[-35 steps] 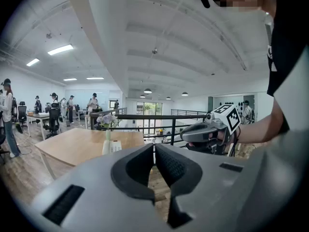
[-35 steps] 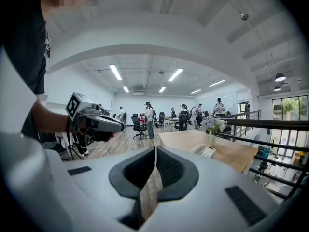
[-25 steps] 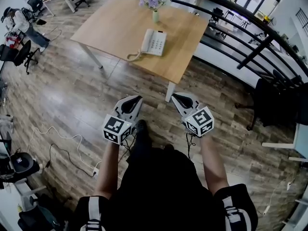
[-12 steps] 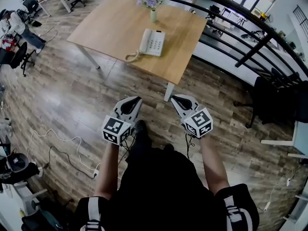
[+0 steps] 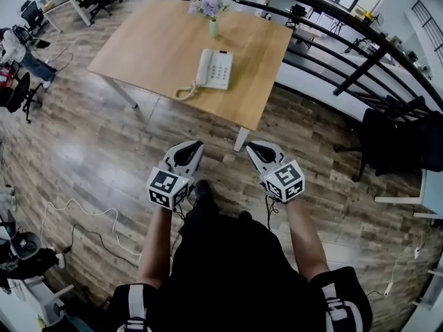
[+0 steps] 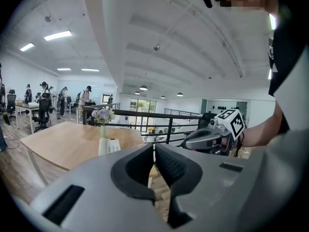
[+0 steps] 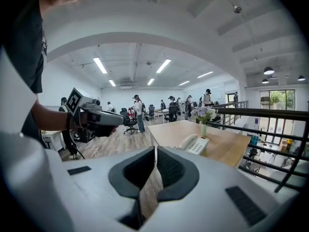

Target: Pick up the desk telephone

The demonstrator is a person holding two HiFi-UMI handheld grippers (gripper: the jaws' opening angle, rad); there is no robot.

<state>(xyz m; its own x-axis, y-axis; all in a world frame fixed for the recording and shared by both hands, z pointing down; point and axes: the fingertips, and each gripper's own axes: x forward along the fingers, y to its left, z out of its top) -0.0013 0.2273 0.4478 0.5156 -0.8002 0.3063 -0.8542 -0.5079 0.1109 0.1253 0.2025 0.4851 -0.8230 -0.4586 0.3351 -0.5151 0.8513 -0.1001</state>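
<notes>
The white desk telephone lies on the wooden table, its coiled cord trailing off toward the table's near edge. It also shows small in the left gripper view as the telephone and in the right gripper view as the telephone. My left gripper and right gripper are held side by side over the floor, well short of the table. Both point toward it. Each is shut with nothing between its pads: left gripper, right gripper.
A vase of flowers stands behind the telephone. A black railing runs along the right, with a dark chair beside it. Cables lie on the wood floor at left. People work at desks far left.
The table and telephone have slid lower and leftward in the head view as the person walks closer. Both grippers stay shut and travel forward together.
</notes>
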